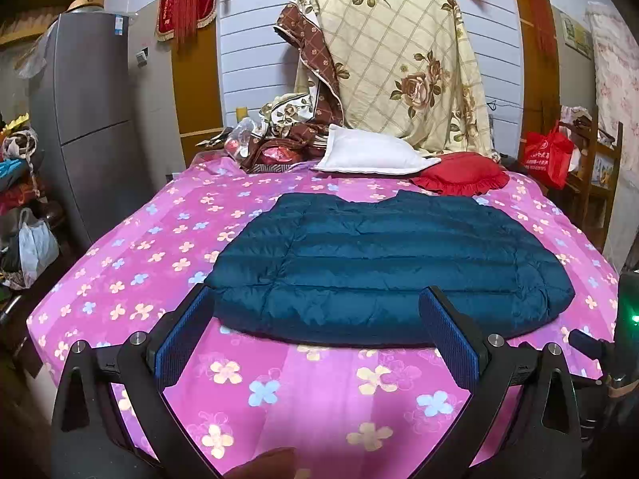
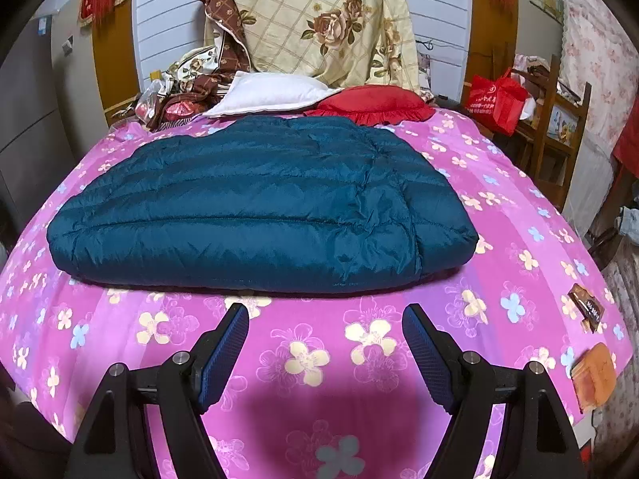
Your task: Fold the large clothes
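Both grippers hover spread over the pink floral bedsheet (image 1: 319, 399).
The left gripper (image 1: 319, 319) and right gripper (image 2: 325, 335), jaws apart, hold nothing; the folded teal quilted puffer jacket (image 2: 247, 207) lies crosswise, collar toward the white pillow (image 2: 271, 94).

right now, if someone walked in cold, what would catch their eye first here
A puffy teal jacket lies flat in the middle of a bright pink flowered bedsheet, just ahead of both open grippers, left and right. Behind it a white pillow and red cushion sit below a draped rose-print quilt.
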Demonstrator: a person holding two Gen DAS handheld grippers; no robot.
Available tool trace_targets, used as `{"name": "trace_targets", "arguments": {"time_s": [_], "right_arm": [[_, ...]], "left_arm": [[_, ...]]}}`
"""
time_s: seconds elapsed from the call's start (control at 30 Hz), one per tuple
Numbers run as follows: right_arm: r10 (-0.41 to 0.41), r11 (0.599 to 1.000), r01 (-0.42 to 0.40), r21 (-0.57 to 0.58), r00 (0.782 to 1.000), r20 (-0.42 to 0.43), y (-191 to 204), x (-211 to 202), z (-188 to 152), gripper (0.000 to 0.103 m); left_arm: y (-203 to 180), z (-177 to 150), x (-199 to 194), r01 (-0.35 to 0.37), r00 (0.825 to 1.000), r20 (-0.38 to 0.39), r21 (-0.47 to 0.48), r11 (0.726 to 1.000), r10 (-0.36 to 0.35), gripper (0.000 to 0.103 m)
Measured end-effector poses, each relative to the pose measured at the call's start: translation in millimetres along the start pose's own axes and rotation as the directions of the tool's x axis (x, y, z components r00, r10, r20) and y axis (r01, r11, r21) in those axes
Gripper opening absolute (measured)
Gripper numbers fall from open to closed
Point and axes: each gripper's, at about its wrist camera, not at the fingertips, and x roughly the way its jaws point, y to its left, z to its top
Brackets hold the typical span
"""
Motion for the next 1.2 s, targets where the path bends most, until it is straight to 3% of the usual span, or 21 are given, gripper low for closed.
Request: {"name": "trace_targets", "arguments": {"time_s": [0.33, 0.63, 0.83, 1.2], "right_arm": [[-0.002, 1.000, 0.002, -0.014, 1.000, -0.013, 1.4, 2.1, -2.3, 0.077], [0.008, 0.995, -0.006, -0.099, 1.000, 0.019, 20.1, -6.9, 19.0, 0.077], [0.015, 0.993, -0.011, -0.114, 0.999, 0.036, 34.7, -13.8, 26.3, 0.077], [0.003, 0.996, -0.004, -0.088, 1.000, -0.018, 37.7, -6.5, 11.4, 0.077]], "left_arm": [[1.7, 0.6, 7.4, -0.011, 0.999, -0.052, -0.009, 1.000, 0.011, 0.102], [6.5, -3.3, 15.6, -0.042, 0.994, -0.100, -0.002, 0.999, 0.042, 0.102], [12.7, -6.2, 20.9, -0.030, 0.990, -0.140, -0.012, 0.999, 0.028, 0.102], [23.7, -20.9, 26.1, 0.002, 0.977, -0.212, -0.032, 0.999, -0.009, 0.102]]}}
